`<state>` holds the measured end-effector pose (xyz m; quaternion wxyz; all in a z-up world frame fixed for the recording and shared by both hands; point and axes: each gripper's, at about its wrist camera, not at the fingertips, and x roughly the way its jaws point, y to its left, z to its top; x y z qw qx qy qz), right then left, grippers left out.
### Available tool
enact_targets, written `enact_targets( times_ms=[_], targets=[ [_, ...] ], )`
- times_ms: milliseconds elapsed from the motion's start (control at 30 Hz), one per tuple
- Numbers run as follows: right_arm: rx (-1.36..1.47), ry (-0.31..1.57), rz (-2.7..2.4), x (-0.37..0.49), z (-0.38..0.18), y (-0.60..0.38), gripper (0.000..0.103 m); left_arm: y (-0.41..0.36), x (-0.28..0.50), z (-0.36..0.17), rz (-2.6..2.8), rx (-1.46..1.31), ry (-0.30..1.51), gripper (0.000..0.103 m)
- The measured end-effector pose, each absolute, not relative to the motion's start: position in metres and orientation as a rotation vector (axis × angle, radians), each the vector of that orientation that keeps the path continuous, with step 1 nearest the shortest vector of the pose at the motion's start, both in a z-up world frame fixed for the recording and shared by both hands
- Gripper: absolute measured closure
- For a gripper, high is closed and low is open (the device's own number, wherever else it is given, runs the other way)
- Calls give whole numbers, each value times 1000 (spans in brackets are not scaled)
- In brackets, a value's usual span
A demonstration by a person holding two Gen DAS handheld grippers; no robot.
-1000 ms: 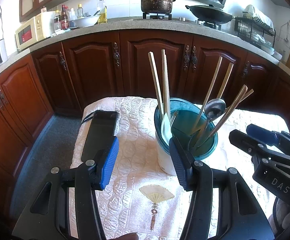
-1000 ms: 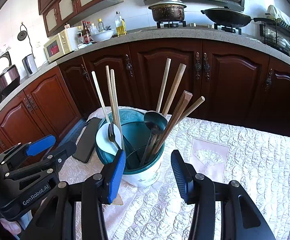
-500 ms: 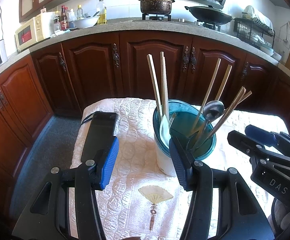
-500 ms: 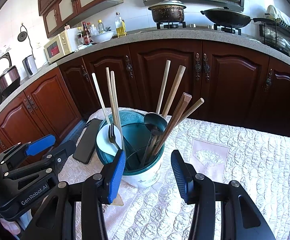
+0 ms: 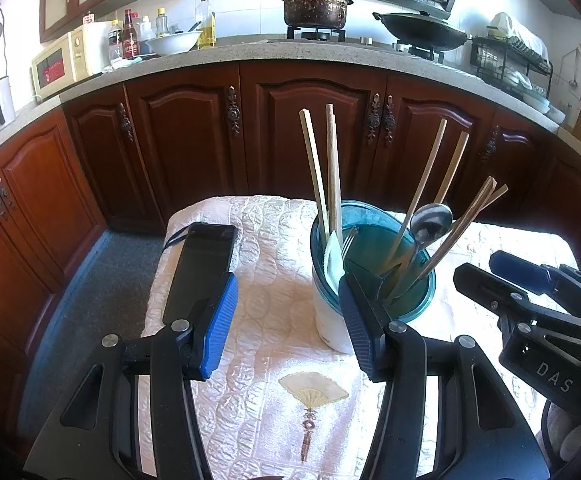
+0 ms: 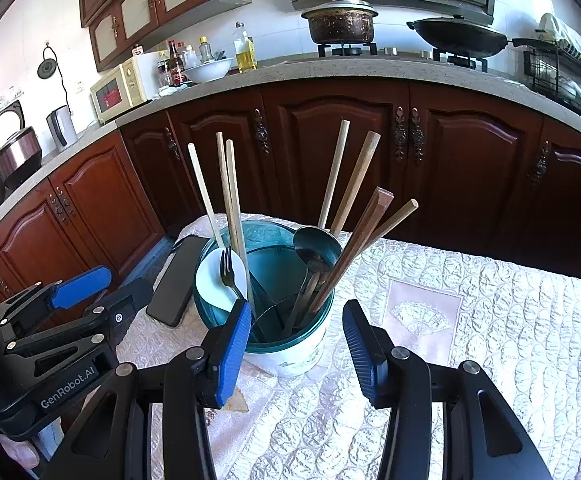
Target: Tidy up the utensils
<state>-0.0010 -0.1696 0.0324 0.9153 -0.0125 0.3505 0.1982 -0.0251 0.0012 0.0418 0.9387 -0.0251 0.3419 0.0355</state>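
Almost nothing has shifted since a second ago. Left view: the left gripper hangs with jaws apart and empty over bare tablecloth; its right finger hides the near rim of the utensil holder at centre. Phone lies left. Right view: the right gripper, jaws apart and empty, frames the holder; chopsticks, fork and spoon stand inside, their lower ends hidden.

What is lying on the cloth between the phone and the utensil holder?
Nothing. In the left wrist view, only bare quilted cloth shows between the phone and the holder. The right wrist view shows them close together, also with nothing between.
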Motion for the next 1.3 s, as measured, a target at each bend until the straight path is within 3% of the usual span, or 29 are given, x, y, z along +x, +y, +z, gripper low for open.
enact_targets(
  times_ms=[1300],
  targets=[
    [-20,737,403,-1,22,-170,57,-4,-28,36,51,-43,697,51]
  ],
)
